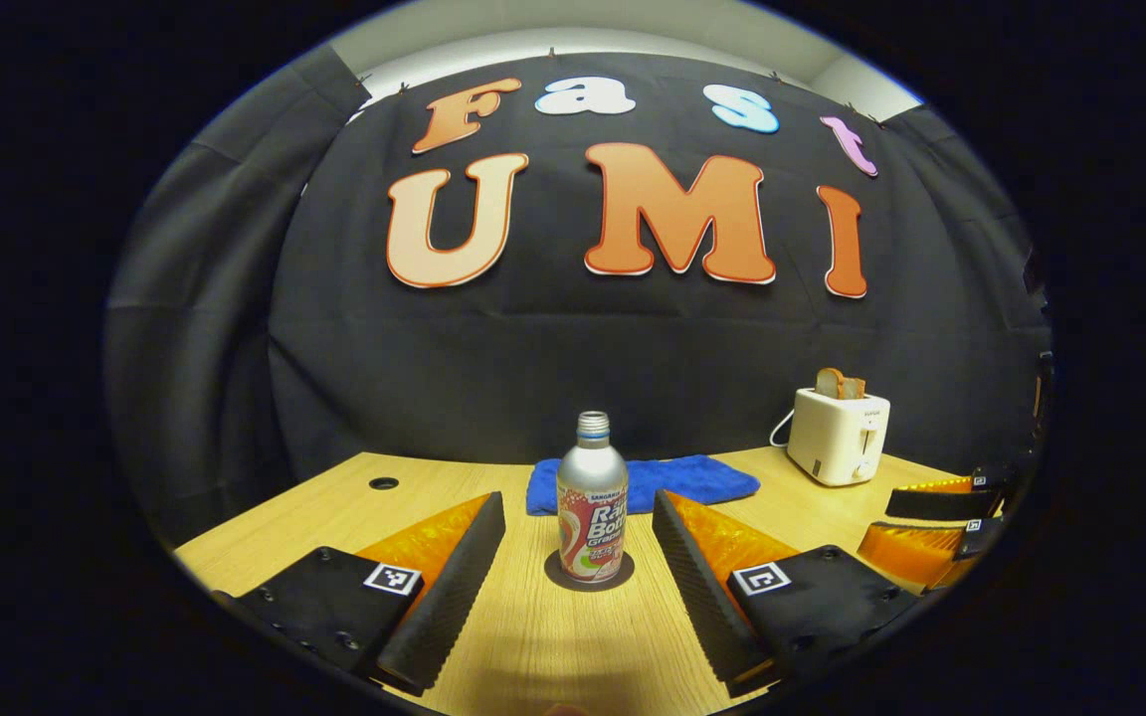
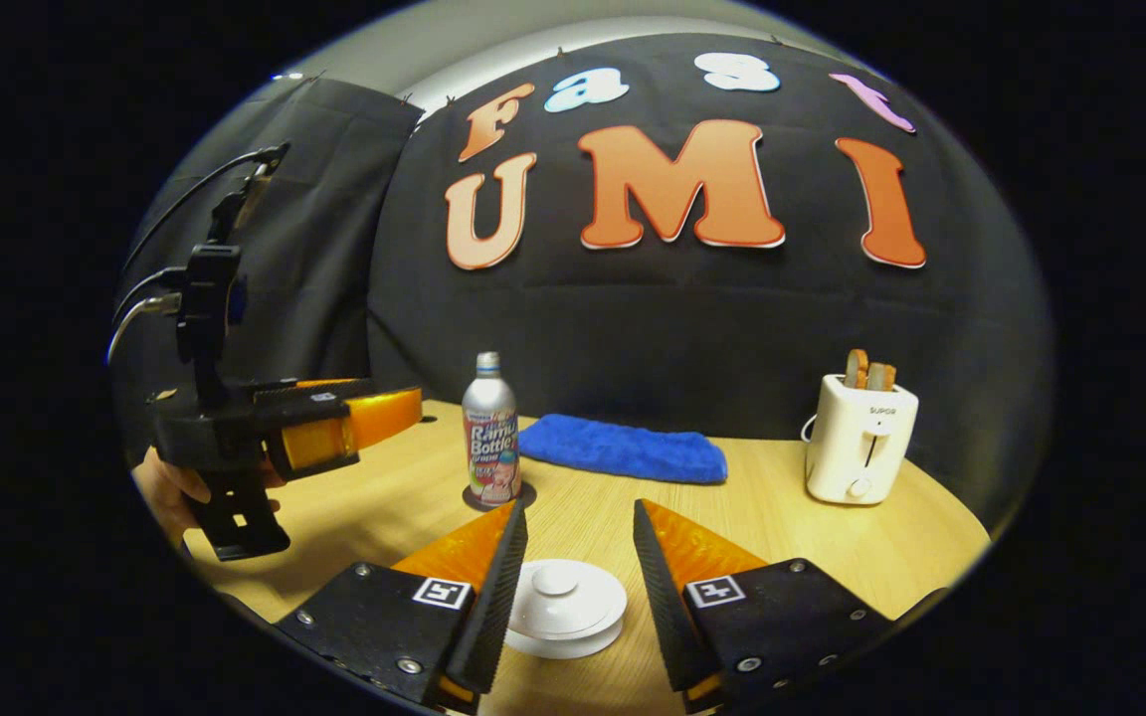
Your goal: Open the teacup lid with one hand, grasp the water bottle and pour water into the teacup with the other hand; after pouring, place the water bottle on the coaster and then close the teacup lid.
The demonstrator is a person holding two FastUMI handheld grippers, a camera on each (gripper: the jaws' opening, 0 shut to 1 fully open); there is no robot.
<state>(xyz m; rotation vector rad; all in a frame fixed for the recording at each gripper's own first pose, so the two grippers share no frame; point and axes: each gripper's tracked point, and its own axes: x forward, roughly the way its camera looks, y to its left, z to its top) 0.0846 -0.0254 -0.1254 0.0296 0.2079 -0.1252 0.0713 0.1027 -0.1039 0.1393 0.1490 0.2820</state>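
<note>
White teacup lid [image 2: 561, 595] lies low between right gripper [image 2: 578, 557] fingers, spread wide, touching nothing. Water bottle [image 1: 592, 513] upright on coaster [image 1: 589, 574], dead ahead of left gripper [image 1: 578, 542], likewise wide, empty. Left nearer bottle.

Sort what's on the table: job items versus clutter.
Job: bottle, coaster, teacup lid, left gripper, right gripper.
Clutter: blue cloth, toaster with bread.
</note>
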